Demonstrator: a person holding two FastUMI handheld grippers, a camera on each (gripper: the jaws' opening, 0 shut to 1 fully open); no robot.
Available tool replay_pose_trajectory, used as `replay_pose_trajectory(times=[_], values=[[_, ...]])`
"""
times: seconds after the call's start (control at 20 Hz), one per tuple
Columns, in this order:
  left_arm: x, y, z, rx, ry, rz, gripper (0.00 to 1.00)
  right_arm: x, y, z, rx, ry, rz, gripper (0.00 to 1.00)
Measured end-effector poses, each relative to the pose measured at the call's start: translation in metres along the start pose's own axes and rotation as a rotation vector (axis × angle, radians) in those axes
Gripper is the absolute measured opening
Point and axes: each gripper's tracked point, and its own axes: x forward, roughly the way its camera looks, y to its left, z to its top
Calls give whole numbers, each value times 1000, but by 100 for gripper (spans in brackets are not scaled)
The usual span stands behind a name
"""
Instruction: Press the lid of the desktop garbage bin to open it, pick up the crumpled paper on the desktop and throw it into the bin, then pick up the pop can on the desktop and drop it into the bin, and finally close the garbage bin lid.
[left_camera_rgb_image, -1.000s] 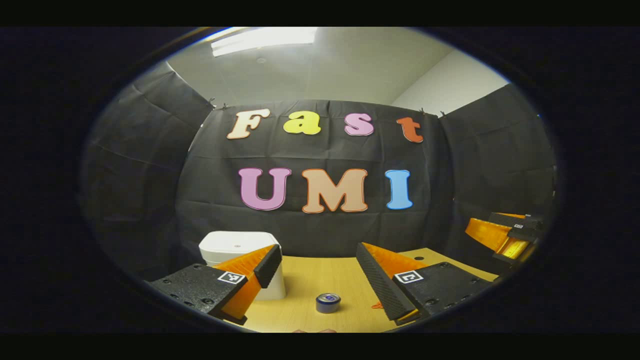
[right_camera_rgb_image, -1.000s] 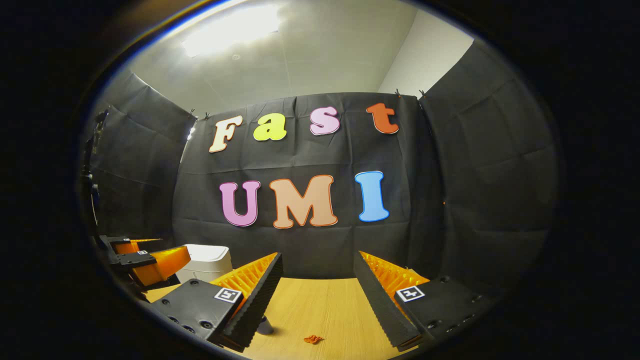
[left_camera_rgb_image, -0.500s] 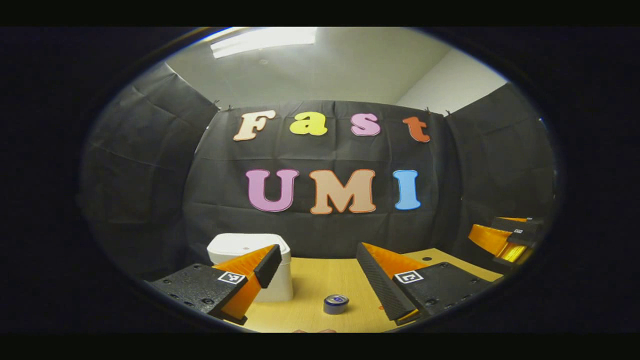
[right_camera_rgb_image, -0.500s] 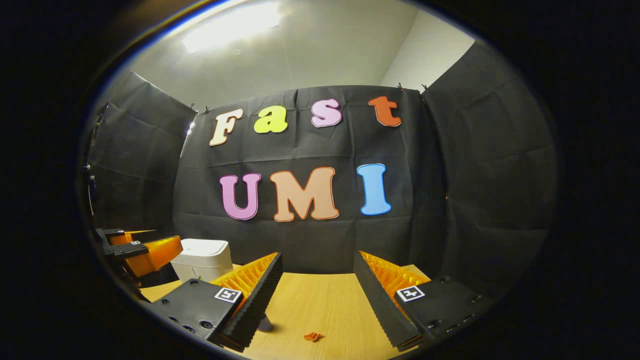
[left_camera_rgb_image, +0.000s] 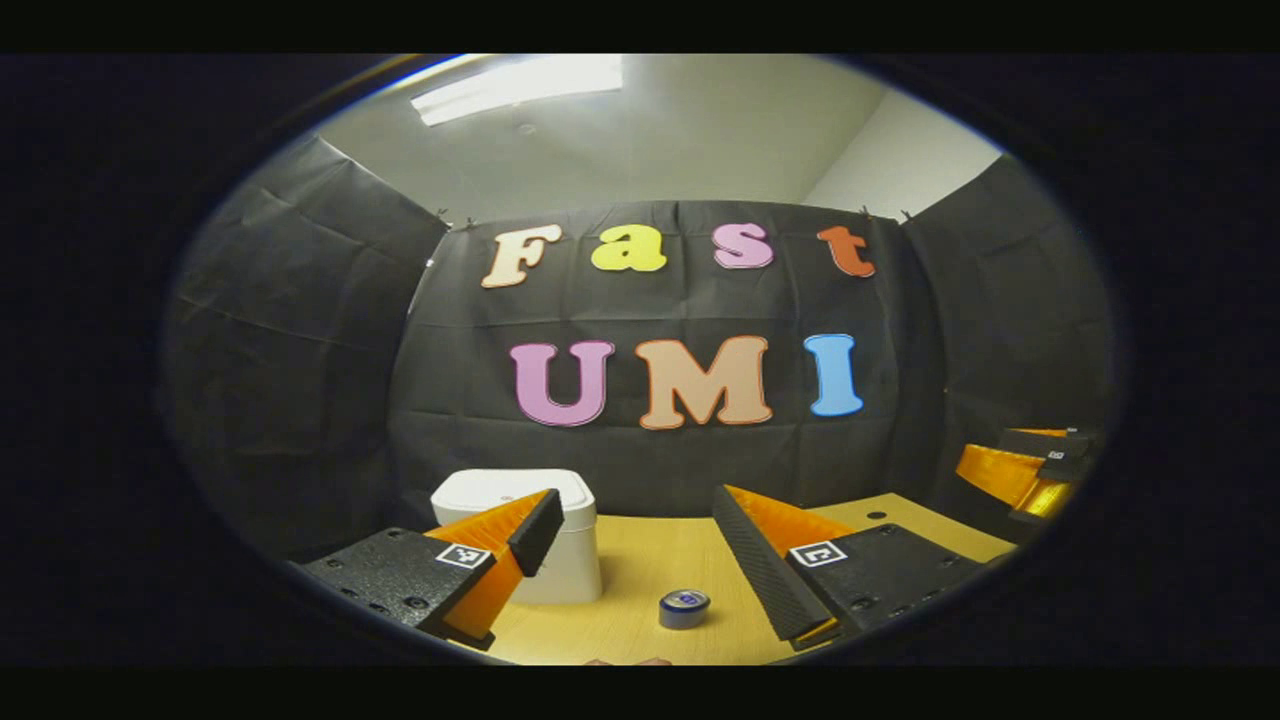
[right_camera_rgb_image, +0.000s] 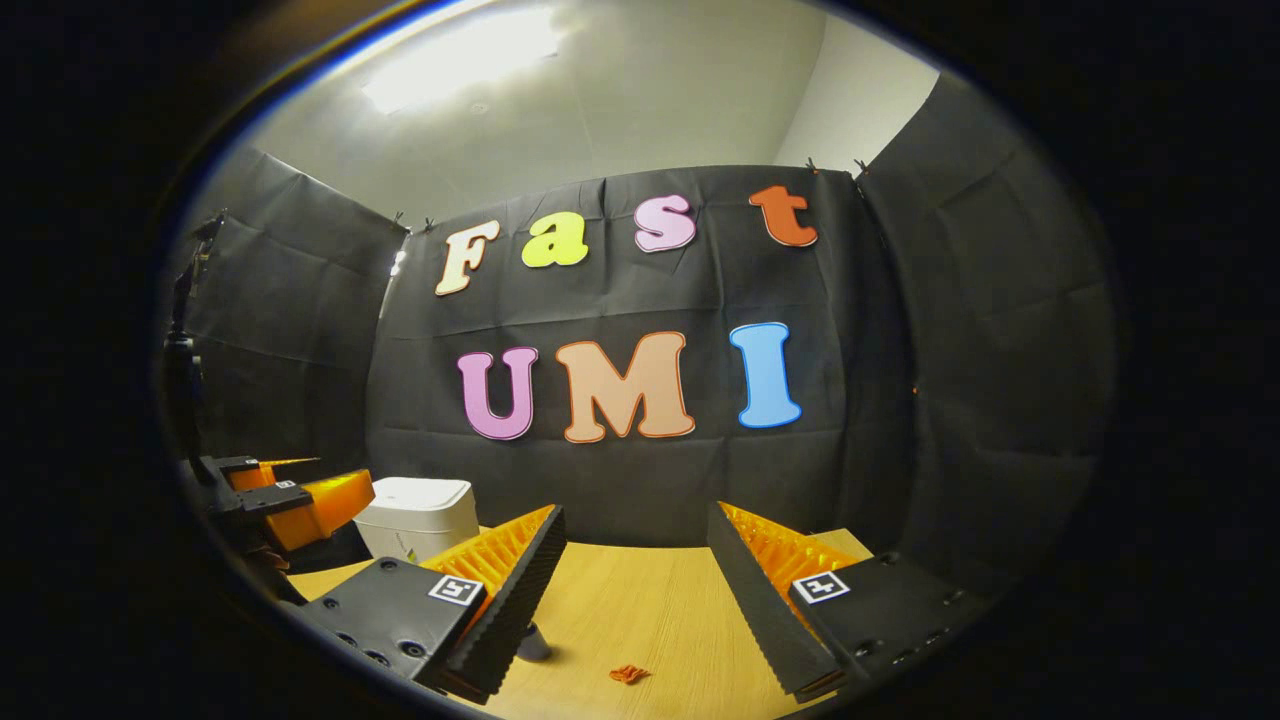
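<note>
Light wooden worktop (left_camera_rgb_image: 640, 560) with a small round hole (left_camera_rgb_image: 877, 515) near its far right corner; ceiling light panel (left_camera_rgb_image: 515, 80) overhead.

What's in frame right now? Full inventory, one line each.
garbage bin: 1, white, lid closed, far left of the desktop, behind the left gripper's left finger.
pop can: 1, blue with a silver top, upright on the desktop, right of the bin.
crumpled paper: 1, orange-red, small, lying on the desktop in the right gripper view.
desktop: 1, light wood, bears all three items.
ceiling light: 1, white, overhead.
left gripper: 1, jaws open, empty, held above the desktop facing the bin and can.
right gripper: 1, jaws open, empty, held above the desktop near the paper.
</note>
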Motion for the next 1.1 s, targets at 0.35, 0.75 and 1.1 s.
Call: replay_pose_trajectory(times=[0.35, 0.75, 1.1], values=[[45, 47, 21, 50, -45, 56, 76, 18, -10, -13, -3, 29, -31, 96], [148, 106, -33, -21, 123, -8, 0, 38, 13, -26, -9, 45, -140, 95], [185, 161, -121, -51, 298, 88, 0, 46, 27, -42, -63, 105, -184, 95]])
